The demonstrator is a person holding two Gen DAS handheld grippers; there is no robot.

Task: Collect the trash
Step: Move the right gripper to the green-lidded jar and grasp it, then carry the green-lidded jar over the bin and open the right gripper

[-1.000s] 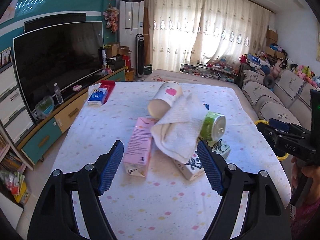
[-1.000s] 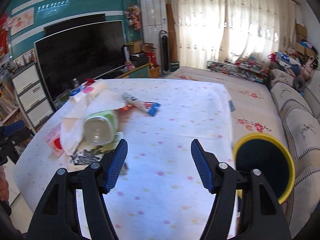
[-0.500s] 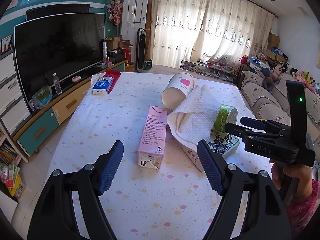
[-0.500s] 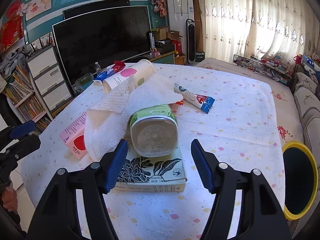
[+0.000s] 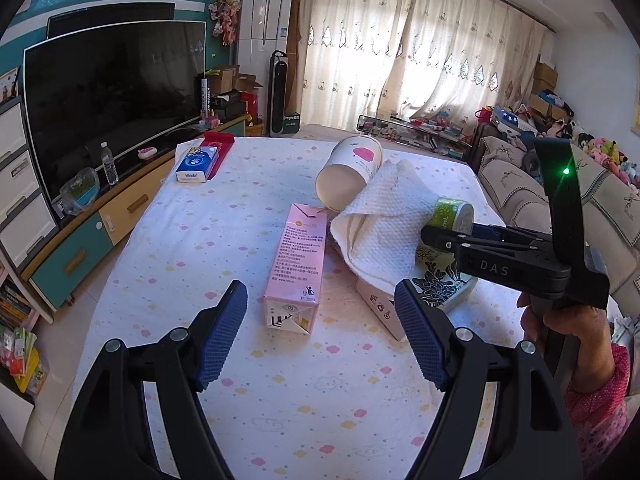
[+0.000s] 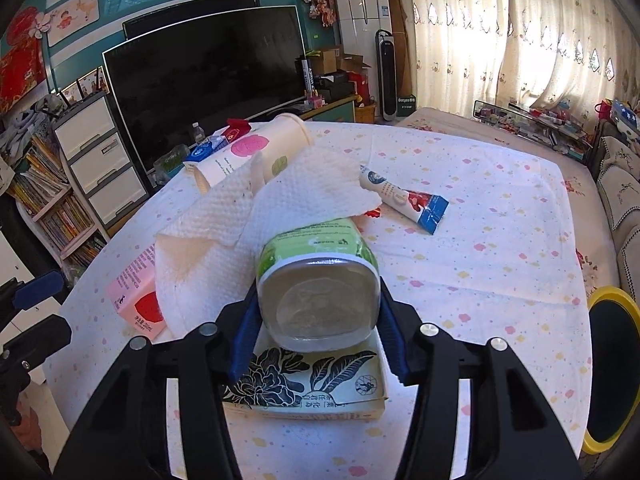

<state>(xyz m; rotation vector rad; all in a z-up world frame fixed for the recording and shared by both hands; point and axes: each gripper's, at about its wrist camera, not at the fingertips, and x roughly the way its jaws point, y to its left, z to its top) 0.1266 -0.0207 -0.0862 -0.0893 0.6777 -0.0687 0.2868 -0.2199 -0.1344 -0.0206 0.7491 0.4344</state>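
A green can [image 6: 316, 256] lies on its side on a flat floral box [image 6: 312, 376], partly under a white paper towel [image 6: 280, 208]. My right gripper [image 6: 318, 300] has its jaws closing around the can, and both blue pads rest against the can's sides. In the left wrist view that gripper [image 5: 448, 236] reaches in from the right to the can [image 5: 454, 216]. My left gripper [image 5: 319, 288] hovers open and empty just short of a pink carton [image 5: 298, 256]. A tipped paper cup [image 5: 352, 168] lies behind the towel.
A toothpaste tube [image 6: 404, 200] lies beyond the can. A blue tissue pack [image 5: 196, 164] sits at the table's far left corner. A yellow-rimmed bin [image 6: 612, 368] stands off the table's right edge. A hand [image 5: 560, 316] holds the right gripper. The TV cabinet runs along the left.
The right gripper swung left across the table to the green can and its jaws narrowed around it. The left gripper stayed open and barely moved.
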